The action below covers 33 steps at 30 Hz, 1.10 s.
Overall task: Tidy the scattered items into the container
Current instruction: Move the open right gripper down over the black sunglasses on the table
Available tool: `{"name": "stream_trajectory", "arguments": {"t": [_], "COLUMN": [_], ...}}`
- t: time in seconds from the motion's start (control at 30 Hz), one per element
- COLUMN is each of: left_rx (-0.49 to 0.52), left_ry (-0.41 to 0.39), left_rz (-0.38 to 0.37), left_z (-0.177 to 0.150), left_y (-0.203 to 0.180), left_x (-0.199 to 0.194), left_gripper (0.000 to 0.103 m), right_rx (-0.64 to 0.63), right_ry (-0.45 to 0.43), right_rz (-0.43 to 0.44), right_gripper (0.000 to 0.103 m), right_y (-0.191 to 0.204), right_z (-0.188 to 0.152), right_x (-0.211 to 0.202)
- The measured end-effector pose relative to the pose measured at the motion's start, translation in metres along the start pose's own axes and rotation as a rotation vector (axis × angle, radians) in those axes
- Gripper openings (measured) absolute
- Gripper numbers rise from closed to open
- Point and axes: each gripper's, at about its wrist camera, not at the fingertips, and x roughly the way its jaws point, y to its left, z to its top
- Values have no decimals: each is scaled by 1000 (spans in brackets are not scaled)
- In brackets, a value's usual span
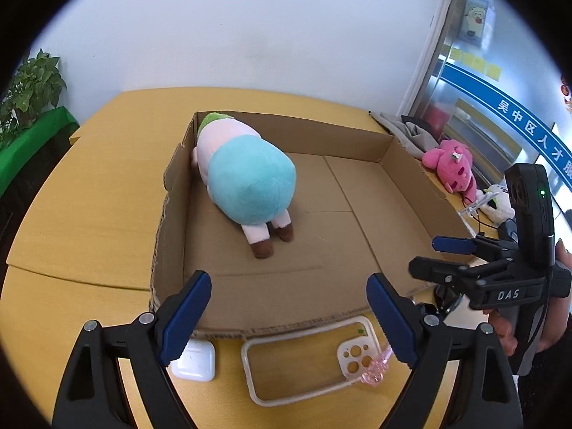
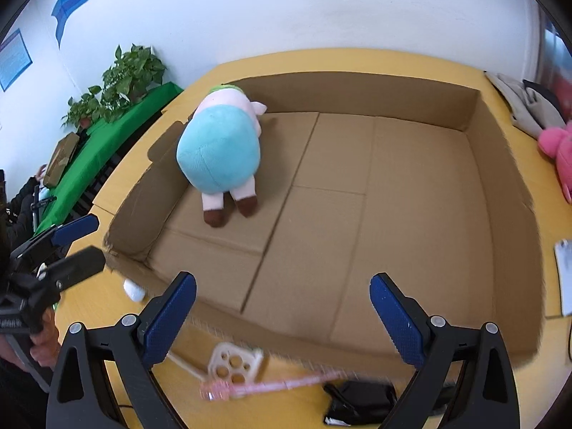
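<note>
Fingers (image 1: 186, 316) of both grippers wide apart, empty; phone case (image 1: 307, 361) light, bendy, slippery: grip one long edge.

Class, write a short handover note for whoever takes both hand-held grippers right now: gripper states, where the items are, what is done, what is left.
Left hand-held gripper: open, empty.
Right hand-held gripper: open, empty.
Done: blue-and-pink plush toy lies inside the brown cardboard box, at its left wall.
Left, on the yellow table in front of the box: clear phone case, white earbud case, pink strip, black pouch. A pink plush sits right of the box.
</note>
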Motion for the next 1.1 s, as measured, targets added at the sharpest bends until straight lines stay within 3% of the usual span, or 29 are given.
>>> {"name": "stream_trajectory", "arguments": {"t": [0.2, 0.43, 0.57, 0.67, 0.83, 0.97, 1.1], "left_rx": [23, -44, -51, -30, 18, 41, 69], "left_ry": [31, 92, 95, 91, 90, 114, 123], "left_rz": [-31, -45, -43, -66, -135, -173, -183], "left_z": [-34, -69, -77, -81, -88, -97, -105], "left_y": [-9, -9, -15, -28, -57, -83, -100], "left_x": [-6, 7, 6, 5, 12, 20, 18], "left_gripper": [90, 89, 89, 89, 89, 89, 89], "right_rx": [40, -67, -12, 54, 11, 6, 51], "right_ry": [-31, 52, 51, 8, 2, 34, 69], "right_rz": [77, 130, 80, -19, -105, -82, 47], "right_gripper": [100, 99, 97, 97, 98, 97, 95], "right_y": [-18, 10, -6, -36, -64, -72, -69], "right_z": [-42, -94, -108, -110, -108, -105, -122], "right_x": [-36, -21, -16, -24, -15, -8, -7]}}
